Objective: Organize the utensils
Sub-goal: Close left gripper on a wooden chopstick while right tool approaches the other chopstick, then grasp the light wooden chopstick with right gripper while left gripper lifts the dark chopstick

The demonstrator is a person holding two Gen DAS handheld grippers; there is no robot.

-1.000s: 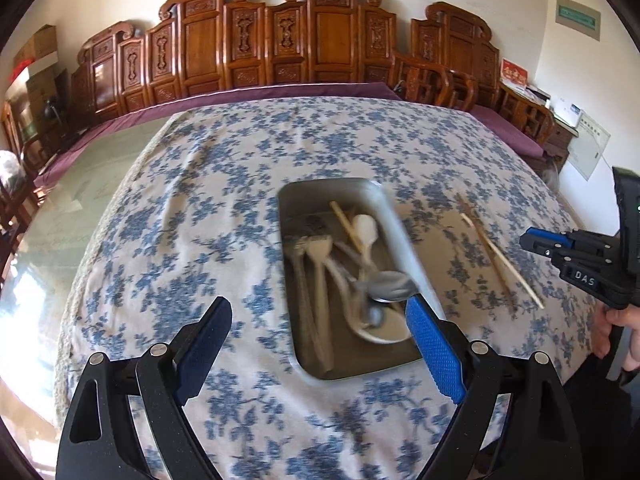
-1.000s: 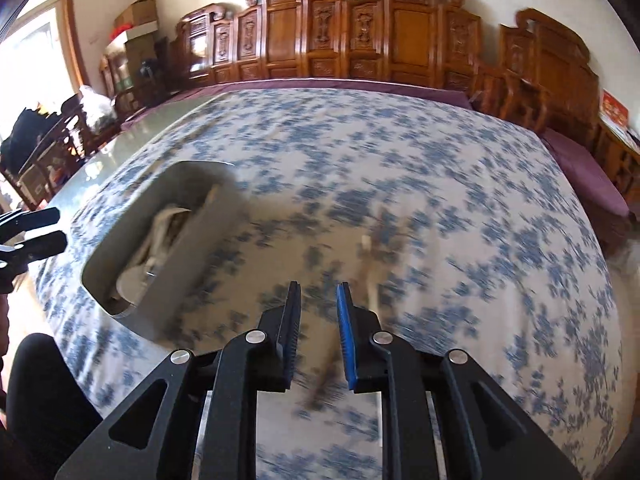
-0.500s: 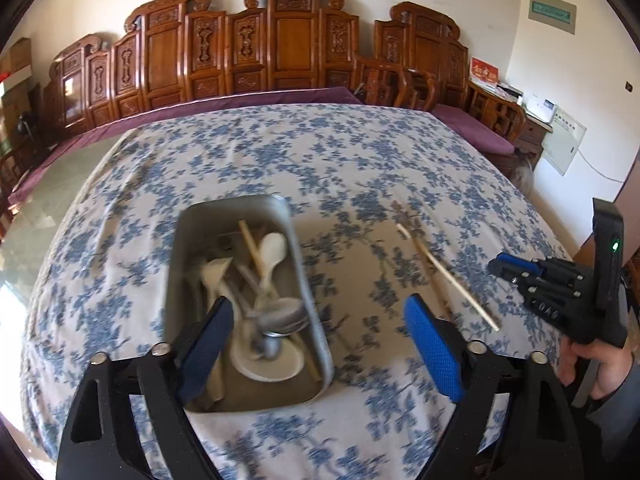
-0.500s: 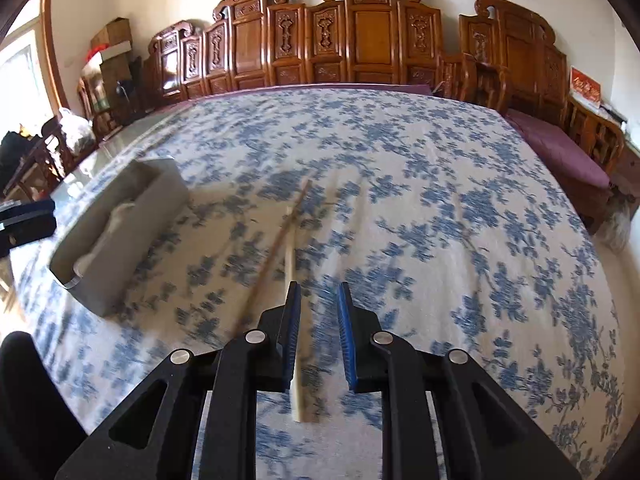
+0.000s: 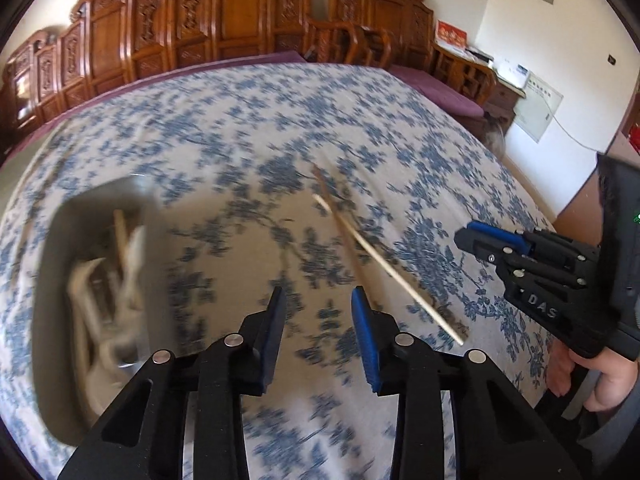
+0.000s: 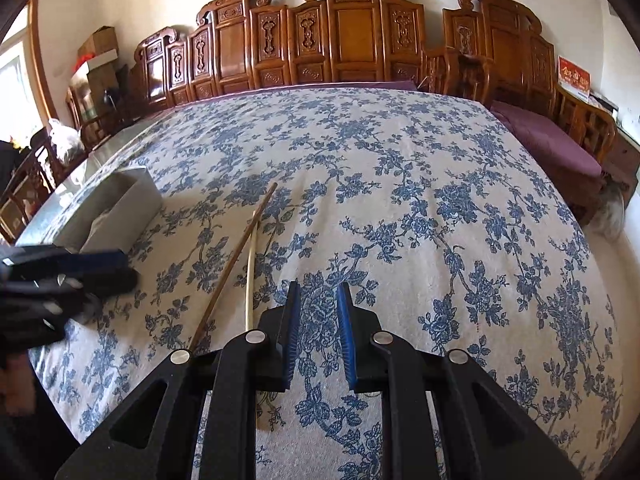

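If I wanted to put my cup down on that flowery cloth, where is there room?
The tablecloth lies bare right of the two chopsticks and back toward the carved chairs. It is crowded at the front left, between the metal tray and the chopsticks.

A home dining room: carved wooden chairs (image 6: 356, 36) ring a floral-clothed table (image 6: 400, 208).

Bright daylight fills both views, strongest from a window (image 6: 14, 92) at the far left. The left wrist view is smeared by motion blur — the metal tray (image 5: 52, 320) and its contents perhaps worst. The right wrist view is sharp (only the left tool (image 6: 80, 268) blurs). Fisheye bending curves the chairs (image 6: 352, 36); corners vignette black.
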